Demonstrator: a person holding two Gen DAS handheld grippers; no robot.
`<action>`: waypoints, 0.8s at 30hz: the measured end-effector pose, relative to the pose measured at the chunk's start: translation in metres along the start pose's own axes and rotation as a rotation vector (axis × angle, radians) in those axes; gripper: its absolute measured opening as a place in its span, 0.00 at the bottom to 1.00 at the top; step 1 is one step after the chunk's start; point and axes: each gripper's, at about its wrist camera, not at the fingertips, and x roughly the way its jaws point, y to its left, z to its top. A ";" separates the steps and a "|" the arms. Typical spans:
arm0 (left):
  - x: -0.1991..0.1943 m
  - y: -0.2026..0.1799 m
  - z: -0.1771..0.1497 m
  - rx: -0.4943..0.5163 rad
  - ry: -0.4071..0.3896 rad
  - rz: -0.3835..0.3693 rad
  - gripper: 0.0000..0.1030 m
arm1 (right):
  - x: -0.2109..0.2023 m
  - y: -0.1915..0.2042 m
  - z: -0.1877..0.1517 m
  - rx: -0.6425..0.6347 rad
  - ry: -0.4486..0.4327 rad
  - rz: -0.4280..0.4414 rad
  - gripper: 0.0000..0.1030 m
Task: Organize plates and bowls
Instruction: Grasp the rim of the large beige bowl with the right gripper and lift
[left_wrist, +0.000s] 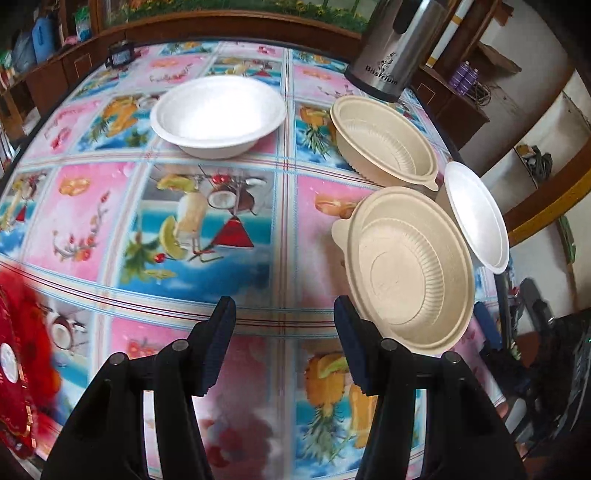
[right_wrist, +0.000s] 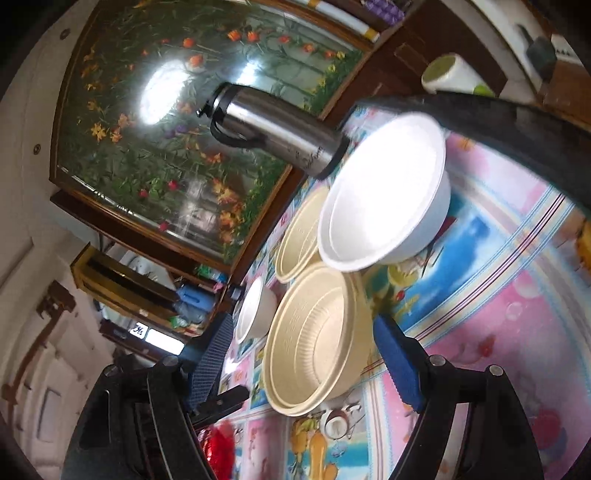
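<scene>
Table (left_wrist: 92, 221) is covered with a glossy printed cloth of fruit and drink panels in pink and blue. 4 bowls are seen on it, none stacked.

Left wrist view: the left gripper (left_wrist: 284, 325) is held over the cloth, pointed steeply down. Its jaws are parted by a moderate gap; bare cloth is seen between them, and nothing is gripped. The near beige bowl (left_wrist: 410, 266), ribbed inside, is seen just right of the right-hand finger, whose tip overlaps the bowl's rim in the picture; whether they touch cannot be told. A second beige bowl (left_wrist: 384, 140) is set beyond it, close beside it. A white bowl (left_wrist: 218, 114) is placed upright further back toward the table's middle, well apart from both beige bowls. A second white bowl (left_wrist: 476, 218) is seen at the table's right edge, just beside the near beige bowl. A steel flask (left_wrist: 395, 48) stands at the far right corner, behind the second beige bowl. A red object (left_wrist: 22, 350), blurred, is noted at the lower left.

Right wrist view (rolled steeply): the right gripper (right_wrist: 303, 354) is spread wide. The near beige bowl (right_wrist: 314, 343) is framed between the fingers, but no pad is seen pressed on it; nothing is held. The second white bowl (right_wrist: 384, 195) appears large beyond it.
</scene>
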 end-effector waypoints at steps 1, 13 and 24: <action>0.002 -0.001 0.001 -0.009 0.006 -0.005 0.52 | 0.003 -0.002 0.000 0.010 0.014 0.003 0.75; 0.009 -0.014 0.013 -0.069 0.008 -0.026 0.52 | 0.025 -0.010 -0.003 0.043 0.096 -0.050 0.39; -0.004 -0.024 0.015 -0.060 -0.017 -0.081 0.53 | 0.028 -0.005 -0.007 -0.015 0.084 -0.103 0.19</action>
